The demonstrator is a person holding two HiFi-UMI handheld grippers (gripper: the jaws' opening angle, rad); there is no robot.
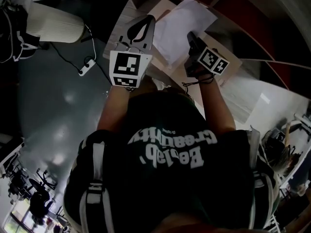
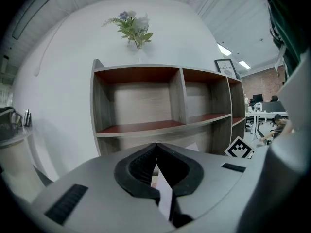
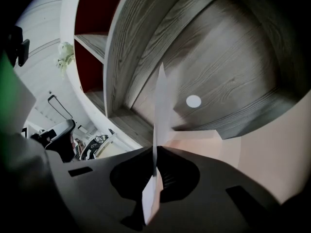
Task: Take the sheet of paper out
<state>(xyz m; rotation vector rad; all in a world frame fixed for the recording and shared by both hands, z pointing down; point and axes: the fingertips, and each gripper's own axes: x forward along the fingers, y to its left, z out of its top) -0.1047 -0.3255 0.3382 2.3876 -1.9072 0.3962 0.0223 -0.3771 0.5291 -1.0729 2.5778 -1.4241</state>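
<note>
Just in front of the shelf unit (image 2: 176,98), the sheet of paper (image 1: 187,18) is light, limp and crease-prone, so hold opposite edges: your right gripper (image 3: 155,149) is clamped on one, your left gripper (image 2: 156,145) seemingly on the other.

Shelf unit (image 2: 100,106) ahead of left claw (image 2: 156,149); open compartments (image 2: 138,101) between dividers (image 2: 177,96) give passage.

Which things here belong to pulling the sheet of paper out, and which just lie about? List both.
Job: sheet of paper, pinched by the right gripper; tan envelope; left gripper, apparently shut on its edge.
Lying about: shelf unit; flowers on top; framed picture; power strip.
</note>
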